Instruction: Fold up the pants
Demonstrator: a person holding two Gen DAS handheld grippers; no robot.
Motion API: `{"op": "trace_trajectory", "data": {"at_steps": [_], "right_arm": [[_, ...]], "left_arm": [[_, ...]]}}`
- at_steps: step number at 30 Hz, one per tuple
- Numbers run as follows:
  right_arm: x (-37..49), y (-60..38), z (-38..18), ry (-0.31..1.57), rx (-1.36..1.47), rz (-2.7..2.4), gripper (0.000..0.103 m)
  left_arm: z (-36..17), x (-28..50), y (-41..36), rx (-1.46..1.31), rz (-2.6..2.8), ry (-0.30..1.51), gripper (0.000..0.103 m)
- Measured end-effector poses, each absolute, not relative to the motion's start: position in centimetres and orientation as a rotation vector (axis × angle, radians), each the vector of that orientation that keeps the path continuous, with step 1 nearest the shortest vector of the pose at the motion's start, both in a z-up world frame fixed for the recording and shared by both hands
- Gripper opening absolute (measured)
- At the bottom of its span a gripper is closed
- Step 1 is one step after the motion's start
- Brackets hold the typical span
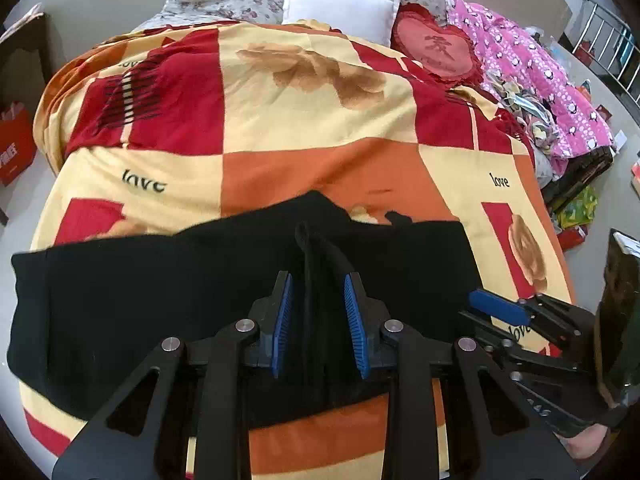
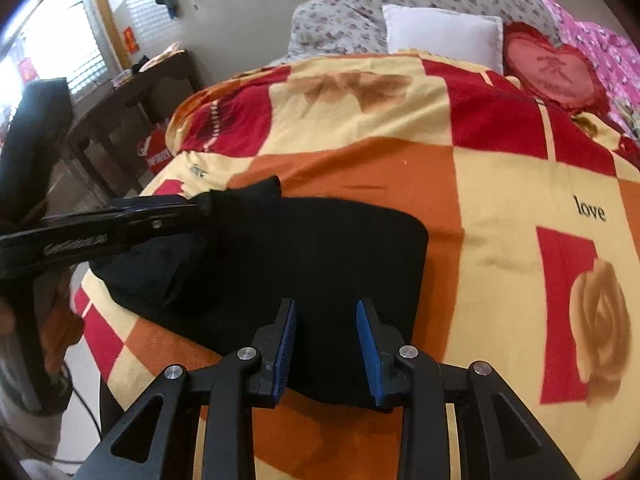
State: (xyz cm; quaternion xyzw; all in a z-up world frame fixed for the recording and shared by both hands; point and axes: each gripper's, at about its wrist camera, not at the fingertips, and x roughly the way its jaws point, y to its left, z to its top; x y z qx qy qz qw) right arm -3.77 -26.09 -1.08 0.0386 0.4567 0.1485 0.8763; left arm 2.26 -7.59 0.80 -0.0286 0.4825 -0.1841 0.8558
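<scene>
Between my left gripper's [image 1: 319,300] parted jaws, a pants [image 1: 160,280] ridge is standing unpinched — long axis running crosswise; right gripper [image 2: 328,334] is gaping over their end, blanket [image 1: 320,160] lying bare ahead.

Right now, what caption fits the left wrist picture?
Open left gripper straddling a raised ridge of black pants on a patchwork blanket.

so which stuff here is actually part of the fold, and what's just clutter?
Job: black pants; left tongs; right tongs.
Clutter: blanket; white pillow; heart cushion; pink quilt; red bag.
</scene>
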Motion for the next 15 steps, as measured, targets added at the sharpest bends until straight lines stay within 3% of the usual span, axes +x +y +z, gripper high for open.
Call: {"op": "trace_trajectory", "data": {"at_steps": [9, 15], "right_arm": [[-2.9, -25.4, 0.2, 0.980, 0.132, 0.290, 0.031], [-1.9, -24.8, -0.5, 1.033, 0.158, 0.250, 0.038]], "left_arm": [[-2.0, 1.0, -7.4, -0.040, -0.293, 1.036, 0.026], [-1.3, -0.1, -6.5, -0.035, -0.232, 0.985, 0.027]]}}
